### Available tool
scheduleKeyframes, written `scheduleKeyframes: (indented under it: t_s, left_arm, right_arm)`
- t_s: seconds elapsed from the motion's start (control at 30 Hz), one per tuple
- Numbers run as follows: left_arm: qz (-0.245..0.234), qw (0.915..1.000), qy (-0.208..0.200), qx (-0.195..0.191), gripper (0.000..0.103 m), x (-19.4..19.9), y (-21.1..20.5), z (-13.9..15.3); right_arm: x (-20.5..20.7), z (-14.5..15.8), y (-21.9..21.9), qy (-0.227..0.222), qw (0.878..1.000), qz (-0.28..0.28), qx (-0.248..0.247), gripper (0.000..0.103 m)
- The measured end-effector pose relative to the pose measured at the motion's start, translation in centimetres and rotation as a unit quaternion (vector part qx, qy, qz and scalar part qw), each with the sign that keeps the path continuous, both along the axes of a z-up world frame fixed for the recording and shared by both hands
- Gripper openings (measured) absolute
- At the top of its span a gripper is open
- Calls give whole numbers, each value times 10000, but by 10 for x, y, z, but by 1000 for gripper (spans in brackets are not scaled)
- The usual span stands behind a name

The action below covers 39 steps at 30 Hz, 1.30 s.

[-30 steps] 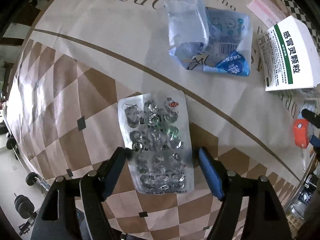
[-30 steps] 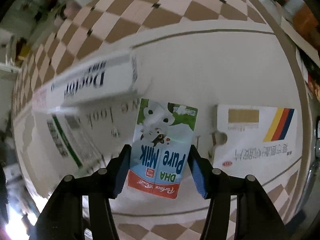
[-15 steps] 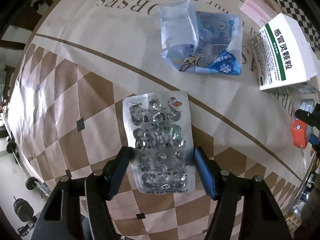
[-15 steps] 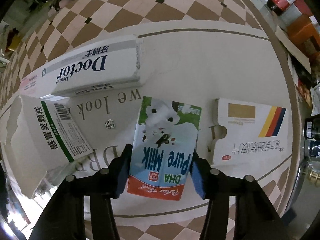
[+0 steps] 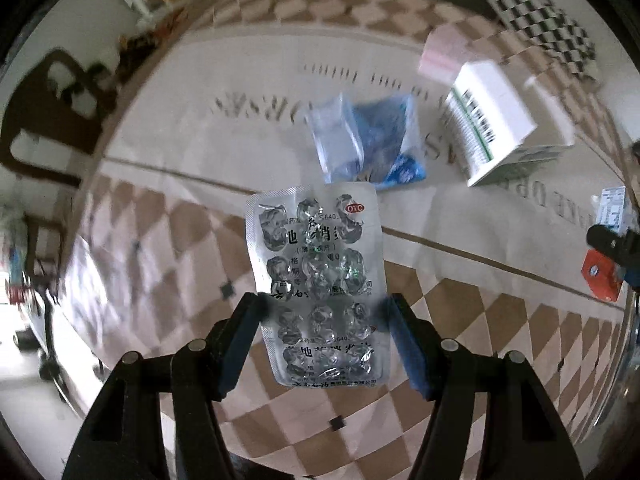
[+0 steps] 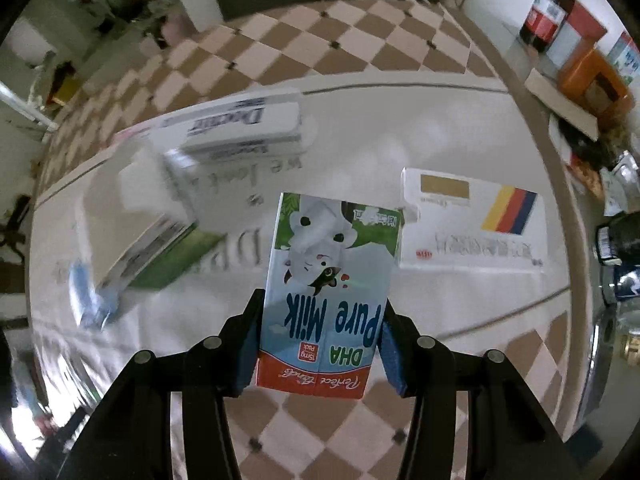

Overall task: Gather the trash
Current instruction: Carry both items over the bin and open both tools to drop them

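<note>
- Left wrist view: the left hand-held gripper (image 5: 322,338) clamps an emptied blister pack (image 5: 318,288).
- Right wrist view: the right hand-held gripper (image 6: 318,346) grips a milk carton (image 6: 330,292).

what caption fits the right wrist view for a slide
Right gripper clamps a blue-and-white cardboard milk carton above the checkered tablecloth.

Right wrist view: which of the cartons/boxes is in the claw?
The Pure Milk carton, clamped between the right claw's blue pads. The Doctor toothpaste box and the striped flat box lie on the table.
</note>
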<state>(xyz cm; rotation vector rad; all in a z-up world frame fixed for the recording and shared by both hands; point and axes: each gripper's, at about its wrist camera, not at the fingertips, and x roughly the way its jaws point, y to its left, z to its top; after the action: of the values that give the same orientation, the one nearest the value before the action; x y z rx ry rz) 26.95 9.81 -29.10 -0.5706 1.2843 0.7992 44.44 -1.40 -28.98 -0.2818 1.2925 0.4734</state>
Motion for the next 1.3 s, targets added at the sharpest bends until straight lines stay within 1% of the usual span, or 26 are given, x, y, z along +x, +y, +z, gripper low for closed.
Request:
scheduleKeyframes:
  t_s: [0.03, 0.1, 0.2, 0.23, 0.37, 0.47, 0.5, 0.53, 0.6, 0.67, 0.77, 0.83, 0.9, 0.93, 0.97, 1.03, 1.07, 1.1, 1.17, 1.2, 1.23, 1.3]
  left_arm:
    - [-59, 9999, -74, 58, 62, -6, -4, 7]
    - [-205, 9994, -217, 159, 62, -19, -11, 23]
    - [-414, 9978, -414, 322, 62, -46, -17, 44]
    - [-482, 9970, -472, 375, 62, -57, -19, 49]
    - [-792, 9929, -710, 531, 62, -109, -26, 63]
    - [-1006, 9895, -875, 554, 62, -154, -27, 70]
    - [-1075, 9884, -923, 552, 62, -170, -31, 71]
    - [-1148, 9872, -975, 522, 62, -190, -34, 71]
    - [-1255, 9860, -1011, 438, 62, -217, -36, 68]
    - [-1351, 9854, -982, 325, 62, -239, -39, 59]
    - [-1449, 9859, -841, 34, 62, -279, -49, 32]
    - [-1450, 9866, -726, -173, 62, -298, -53, 11]
    - [-1400, 9873, -577, -474, 62, -315, -56, -20]
    - [-1373, 9875, -473, -610, 62, -322, -56, -39]
    - [-1345, 9876, -416, -694, 62, -327, -56, -56]
    - [-1280, 9874, -271, -886, 62, -335, -54, -94]
    - [-1258, 9870, -212, -973, 62, -336, -53, -115]
    - [-1207, 9867, -149, -1082, 62, -337, -51, -144]
    - [-1189, 9852, -45, -1238, 62, -335, -48, -184]
    - [-1159, 9846, 26, -1309, 62, -333, -46, -214]
    - [-1154, 9844, 50, -1331, 62, -332, -45, -231]
    - [-1162, 9830, 118, -1418, 62, -326, -41, -277]
  right_arm:
    - [-11, 7, -3, -54, 9999, 56, 83, 53]
    - [-33, 23, -16, -230, 9995, 189, 91, 53]
    - [-68, 47, -34, -545, 9979, 338, 116, 53]
    - [-80, 51, -37, -605, 9974, 358, 132, 53]
    - [-153, 68, -57, -795, 9958, 409, 216, 53]
    - [-211, 72, -69, -869, 9950, 398, 306, 53]
    - [-224, 70, -73, -883, 9948, 385, 323, 53]
    - [-247, 69, -77, -894, 9947, 374, 339, 53]
    - [-281, 61, -82, -869, 9950, 343, 361, 53]
    - [-319, 50, -91, -741, 9962, 269, 379, 53]
    - [-371, 24, -103, -463, 9980, 226, 361, 53]
    - [-402, -3, -110, -174, 9992, 205, 296, 53]
    - [-429, -31, -117, 44, 9997, 208, 143, 53]
    - [-442, -51, -121, 186, 9996, 202, 77, 53]
    - [-451, -66, -123, 290, 9994, 192, 19, 53]
    - [-466, -105, -128, 615, 9980, 168, 8, 53]
    - [-470, -123, -129, 704, 9974, 168, -23, 53]
    - [-476, -148, -129, 787, 9967, 193, -69, 53]
    - [-484, -190, -128, 952, 9953, 189, -31, 53]
    - [-485, -207, -127, 1005, 9947, 201, -25, 53]
    - [-486, -232, -125, 1080, 9939, 210, -7, 53]
    - [-487, -282, -121, 1201, 9925, 241, 0, 53]
